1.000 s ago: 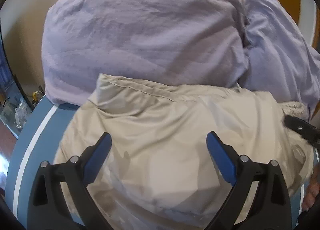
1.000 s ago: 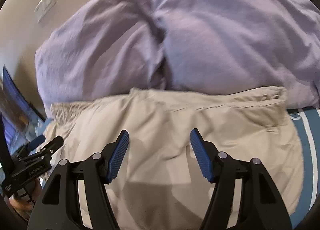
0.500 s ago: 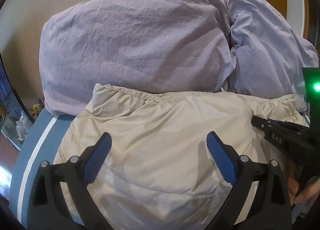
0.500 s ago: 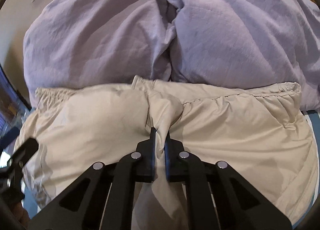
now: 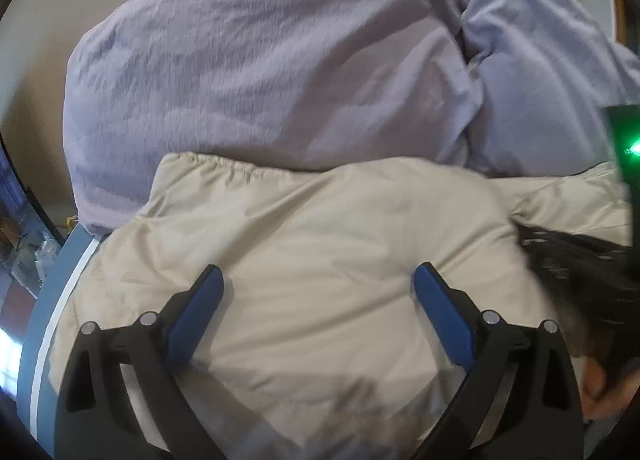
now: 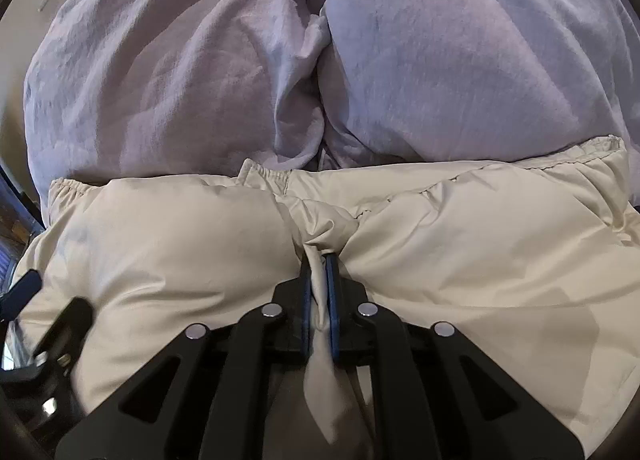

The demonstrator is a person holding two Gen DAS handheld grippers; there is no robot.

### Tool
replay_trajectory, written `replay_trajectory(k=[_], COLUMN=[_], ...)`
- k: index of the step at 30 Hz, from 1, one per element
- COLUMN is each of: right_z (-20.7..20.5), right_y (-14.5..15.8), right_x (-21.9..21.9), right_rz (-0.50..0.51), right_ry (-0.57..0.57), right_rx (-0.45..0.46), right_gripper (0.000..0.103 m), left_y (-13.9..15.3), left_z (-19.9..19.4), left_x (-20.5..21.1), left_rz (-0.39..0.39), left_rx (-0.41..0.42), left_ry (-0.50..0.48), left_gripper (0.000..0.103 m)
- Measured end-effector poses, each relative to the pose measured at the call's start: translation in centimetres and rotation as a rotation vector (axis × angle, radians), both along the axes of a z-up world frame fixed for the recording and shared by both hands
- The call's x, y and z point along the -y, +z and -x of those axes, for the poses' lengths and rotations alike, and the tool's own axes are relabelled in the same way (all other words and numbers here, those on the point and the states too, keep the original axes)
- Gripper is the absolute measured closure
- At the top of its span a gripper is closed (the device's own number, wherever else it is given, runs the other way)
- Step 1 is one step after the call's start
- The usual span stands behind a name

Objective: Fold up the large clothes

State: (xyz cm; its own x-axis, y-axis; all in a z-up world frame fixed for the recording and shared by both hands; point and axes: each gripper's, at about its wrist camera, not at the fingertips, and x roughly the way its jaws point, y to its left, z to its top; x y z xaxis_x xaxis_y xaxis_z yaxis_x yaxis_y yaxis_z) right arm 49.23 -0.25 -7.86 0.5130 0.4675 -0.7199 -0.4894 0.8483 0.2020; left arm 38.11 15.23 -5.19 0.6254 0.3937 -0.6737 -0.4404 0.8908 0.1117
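Two views are on record. Left wrist view: the left gripper (image 5: 316, 280) hangs released, jaws wide apart, over the puffy beige quilted jacket (image 5: 320, 260), which lies on the blue bed with a white stripe (image 5: 52, 300) against two lilac crumpled pillows (image 5: 260, 60). No fabric sits between its pads. At the right edge the right gripper (image 5: 532, 238) shows only as a dark blur with a green lamp above it; a hand (image 5: 596, 392) is partly cut off.

Right wrist view: the right gripper (image 6: 319, 280), open a second ago, is now clenched on a pinched ridge of the jacket (image 6: 180, 240) near its gathered hem. Judgement: the first hold is secured, so the fold can begin once the left takes its hold. Sleeves and collar lie out of sight.
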Motion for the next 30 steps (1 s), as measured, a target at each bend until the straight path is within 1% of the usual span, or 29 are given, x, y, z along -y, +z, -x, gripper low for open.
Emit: replay_trajectory(k=[3,4,5,6,7,8,10,12,16,19,22,27,30], right_z=[0.2,0.4,0.6,0.9,1.3,1.8,2.7,3.3,4.0,3.7,2.8,2.0,1.5], right_y=[0.2,0.3,0.6,1.0,1.4,1.7,2.5,3.0,3.9,4.0,3.6,2.5,1.8], right_x=[0.7,1.1,1.6,2.2,2.8,3.3,4.6,6.1,9.7,12.1,13.9,15.0,14.9], right_rz=[-0.014,-0.018,-0.023,-0.029,-0.035,-0.039,-0.029,-0.027,-0.016,-0.014,-0.002,0.048,0.076], right_ry=[0.014,0.016,0.017,0.013,0.010,0.008,-0.003,-0.018,-0.076,-0.125,-0.172,-0.213,-0.225], right_rx=[0.004,0.005,0.008,0.017,0.030,0.045,0.085,0.099,0.116,0.116,0.120,0.140,0.153], right_gripper=[0.086,0.078,0.066,0.059,0.049,0.046,0.045,0.044,0.044,0.044,0.044,0.044,0.044], left_y=[-1.2,-1.5,-1.8,-2.0,-2.2,-2.2,-2.0,-1.5,0.4,2.3,3.2,3.2,2.8], left_z=[-0.7,-0.9,-1.1,-1.3,-1.4,-1.5,-1.2,-0.6,1.9,3.6,4.3,4.9,4.8], left_x=[-1.0,-1.5,-1.9,-2.2,-2.5,-2.7,-2.7,-2.9,-3.9,-5.1,-6.2,-7.6,-8.0], left_rz=[-0.003,-0.005,-0.003,0.001,0.006,0.012,0.017,0.041,0.091,0.071,0.037,0.026,-0.004], left_rx=[-0.024,-0.030,-0.037,-0.042,-0.049,-0.058,-0.065,-0.068,-0.035,-0.002,0.004,-0.003,-0.012], left_ry=[0.050,0.072,0.093,0.104,0.115,0.123,0.129,0.130,0.123,0.132,0.153,0.193,0.213], left_gripper=[0.004,0.003,0.003,0.003,0.002,0.002,0.002,0.002,0.002,0.002,0.002,0.002,0.002])
